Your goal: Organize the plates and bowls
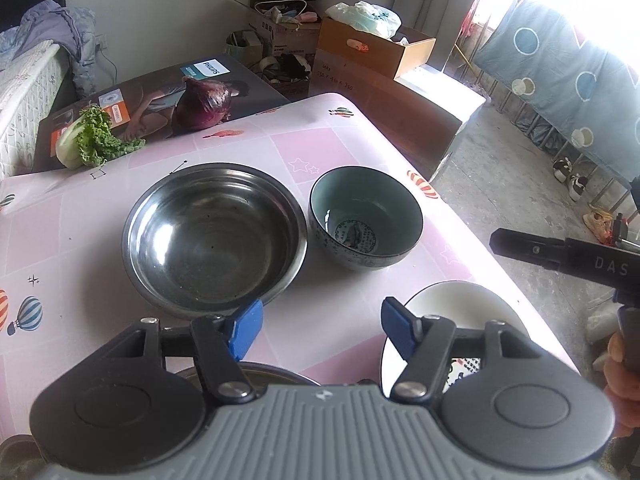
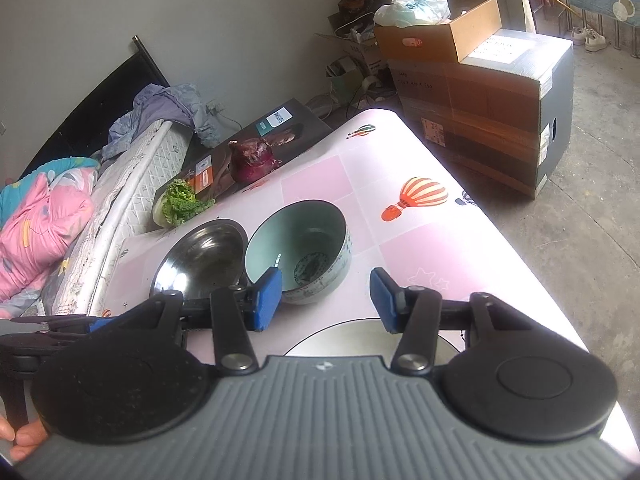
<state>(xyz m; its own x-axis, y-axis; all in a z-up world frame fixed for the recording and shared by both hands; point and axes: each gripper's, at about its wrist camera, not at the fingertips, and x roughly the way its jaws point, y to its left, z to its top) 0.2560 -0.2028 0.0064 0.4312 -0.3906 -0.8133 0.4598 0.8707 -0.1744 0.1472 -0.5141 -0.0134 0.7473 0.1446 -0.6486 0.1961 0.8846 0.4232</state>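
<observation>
From the left wrist view I have the left gripper (image 1: 322, 326) low in the frame with its jaws spread and nothing between them. The wide stainless steel bowl (image 1: 214, 236) sits at centre, and the small dark ceramic bowl with a pale green inside (image 1: 366, 222) stands just right of it on the pink balloon-print counter (image 1: 328, 148). The two rims look nearly touching.

The round white plate (image 1: 460, 320) lies at lower right, close to the counter's right edge and partly hidden behind my left jaw. The right gripper (image 2: 324, 298) also stands spread and empty in its own view, low over the counter with the ceramic bowl just beyond its left pad.

My worry is the plate. I judge that a pinch on its thin rim could slide it toward the edge, and the concrete floor (image 1: 500, 184) is right below. The ceramic bowl is the other risk. If I close on the wall nearest the steel bowl, a jaw may wedge between them and shove or tip one. The steel looks slick, so it might slip from a shallow grip.

A dark rim shows at the bottom of the left view, under my left gripper. I cannot tell what it is.
</observation>
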